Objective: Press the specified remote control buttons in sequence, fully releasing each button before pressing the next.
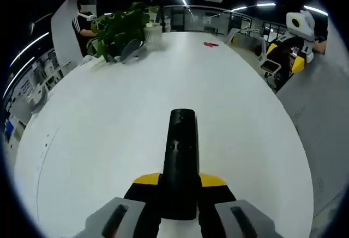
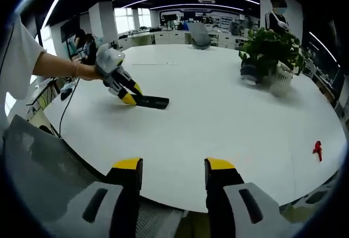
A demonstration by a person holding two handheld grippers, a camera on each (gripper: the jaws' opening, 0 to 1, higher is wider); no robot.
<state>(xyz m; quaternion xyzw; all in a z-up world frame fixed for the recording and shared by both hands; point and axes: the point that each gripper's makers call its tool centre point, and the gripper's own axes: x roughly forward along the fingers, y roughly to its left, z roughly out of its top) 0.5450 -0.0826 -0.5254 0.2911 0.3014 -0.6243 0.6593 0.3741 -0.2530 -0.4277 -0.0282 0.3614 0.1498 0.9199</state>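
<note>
A black remote control (image 1: 180, 156) lies lengthwise between my left gripper's yellow-tipped jaws, with the left gripper (image 1: 180, 182) shut on its near end and small buttons showing on its top face. In the right gripper view the same remote (image 2: 151, 102) sticks out over the white table (image 2: 218, 113), held by the left gripper (image 2: 130, 97) in a person's hand. My right gripper (image 2: 173, 174) hangs open over the table's near edge with nothing between its jaws, well apart from the remote.
A potted plant (image 2: 271, 50) stands on the table, seen too as the plant (image 1: 122, 31) at the far left. A small red object (image 2: 317, 150) lies near the edge. A grey chair back (image 2: 38, 167) sits close to my right gripper. People and desks ring the room.
</note>
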